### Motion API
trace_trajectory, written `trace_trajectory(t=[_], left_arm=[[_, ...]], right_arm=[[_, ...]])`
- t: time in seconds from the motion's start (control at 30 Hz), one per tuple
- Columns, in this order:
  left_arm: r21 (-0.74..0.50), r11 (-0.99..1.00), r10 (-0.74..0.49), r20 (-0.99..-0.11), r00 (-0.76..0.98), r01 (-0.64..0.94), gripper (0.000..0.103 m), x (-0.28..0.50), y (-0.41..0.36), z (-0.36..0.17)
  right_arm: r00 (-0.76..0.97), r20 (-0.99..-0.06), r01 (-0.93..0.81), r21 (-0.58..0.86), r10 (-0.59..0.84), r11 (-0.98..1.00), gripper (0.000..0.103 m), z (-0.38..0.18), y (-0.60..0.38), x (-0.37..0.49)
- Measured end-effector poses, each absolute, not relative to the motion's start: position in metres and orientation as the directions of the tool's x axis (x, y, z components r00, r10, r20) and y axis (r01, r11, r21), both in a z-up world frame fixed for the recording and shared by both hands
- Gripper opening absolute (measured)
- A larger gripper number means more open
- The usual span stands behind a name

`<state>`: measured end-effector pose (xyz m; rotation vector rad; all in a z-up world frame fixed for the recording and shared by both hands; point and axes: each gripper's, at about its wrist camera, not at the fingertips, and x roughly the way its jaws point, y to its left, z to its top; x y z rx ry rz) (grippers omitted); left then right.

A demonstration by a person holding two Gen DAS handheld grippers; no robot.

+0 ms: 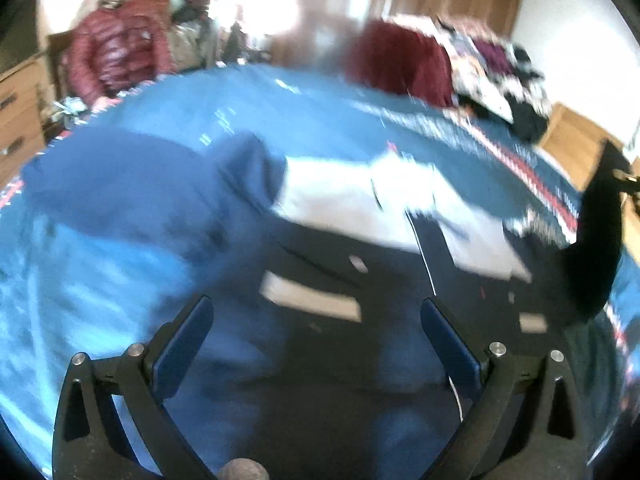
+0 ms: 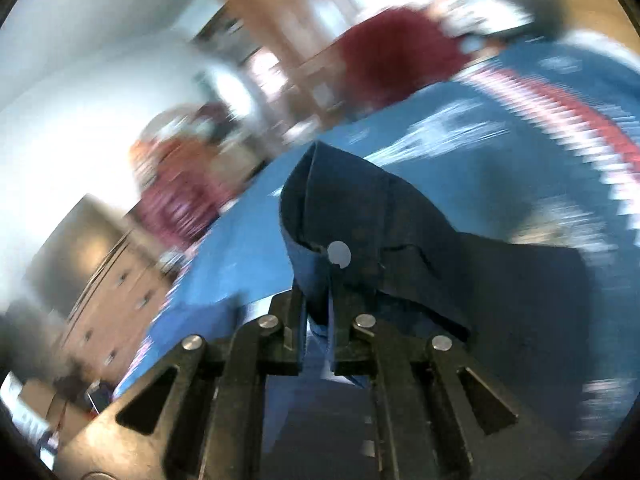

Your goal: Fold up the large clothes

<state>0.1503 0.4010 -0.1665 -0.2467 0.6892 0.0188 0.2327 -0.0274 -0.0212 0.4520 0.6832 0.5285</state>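
Note:
A dark navy garment [image 1: 320,340] with pale patches and a white lining panel [image 1: 360,204] lies spread on the blue bedspread [image 1: 100,280] in the left wrist view. Above it my left gripper [image 1: 316,316] hangs open, nothing between its blue pads. In the right wrist view my right gripper [image 2: 318,300] is shut on a fold of the navy garment [image 2: 360,208], which bears a white button and stands lifted off the bedspread [image 2: 460,152]. Both views are motion-blurred.
A person in a dark red puffer jacket [image 1: 116,52] stands at the far side of the bed. A maroon garment [image 1: 400,56] and a heap of mixed clothes [image 1: 500,76] lie at the back right. Wooden drawers [image 1: 16,112] stand on the left, a wooden wardrobe behind.

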Motion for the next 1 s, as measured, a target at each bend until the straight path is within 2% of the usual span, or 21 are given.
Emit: trace_trajectory(t=[0.07,0.13,0.2,0.23,0.27,0.33,0.4,0.57,0.7,0.73,0.77,0.8,0.87,1.0], left_arm=[[-0.226,0.967,-0.043,-0.605,0.795,-0.119,0.103,0.147,0.423,-0.149],[-0.228,0.965,-0.028,-0.586,0.81,-0.132,0.103,0.143,0.441,-0.135],[-0.224,0.966,-0.027,-0.585,0.811,-0.13,0.103,0.142,0.453,-0.129],[-0.22,0.967,-0.029,-0.588,0.808,-0.126,0.103,0.142,0.456,-0.128],[-0.219,0.969,-0.036,-0.59,0.807,-0.117,0.103,0.143,0.458,-0.128],[-0.218,0.971,-0.055,-0.595,0.802,-0.096,0.103,0.141,0.459,-0.133],[-0.211,0.974,-0.067,-0.617,0.784,-0.083,0.103,0.146,0.454,-0.144],[-0.256,0.966,-0.151,-0.668,0.729,-0.034,0.103,0.169,0.421,-0.178],[-0.311,0.95,-0.241,-0.667,0.705,0.03,0.103,0.2,0.386,-0.19],[-0.339,0.94,-0.274,-0.675,0.685,0.042,0.1,0.214,0.377,-0.196],[-0.364,0.93,-0.299,-0.685,0.665,0.043,0.092,0.224,0.371,-0.202],[-0.41,0.911,-0.34,-0.696,0.632,0.039,0.073,0.24,0.365,-0.214],[-0.452,0.892,-0.369,-0.714,0.595,0.01,0.055,0.259,0.358,-0.229],[-0.465,0.883,-0.347,-0.741,0.575,-0.066,0.055,0.287,0.348,-0.251]], right_arm=[[0.573,-0.505,-0.372,0.542,0.646,0.753,0.01,-0.04,0.045,0.247],[0.49,-0.582,-0.395,0.516,0.649,0.76,0.02,-0.068,0.105,0.254],[0.436,-0.641,-0.395,0.494,0.631,0.775,0.021,-0.091,0.136,0.243],[0.426,-0.639,-0.399,0.503,0.641,0.767,0.022,-0.096,0.138,0.229],[0.429,-0.629,-0.409,0.504,0.648,0.76,0.025,-0.098,0.133,0.215],[0.456,-0.629,-0.413,0.477,0.63,0.776,0.045,-0.102,0.111,0.189],[0.489,-0.645,-0.389,0.44,0.587,0.809,0.051,-0.113,0.077,0.166],[0.544,-0.723,-0.186,0.391,0.426,0.901,0.053,-0.149,-0.036,0.153],[0.577,-0.732,-0.042,0.417,0.362,0.908,0.053,-0.16,-0.104,0.152],[0.587,-0.728,-0.009,0.433,0.356,0.901,0.053,-0.162,-0.118,0.15],[0.593,-0.721,0.01,0.453,0.36,0.891,0.053,-0.163,-0.126,0.146],[0.596,-0.718,0.019,0.461,0.36,0.887,0.053,-0.165,-0.127,0.147],[0.599,-0.712,0.02,0.471,0.367,0.882,0.053,-0.169,-0.132,0.141],[0.584,-0.715,-0.011,0.465,0.383,0.885,0.053,-0.175,-0.119,0.141]])
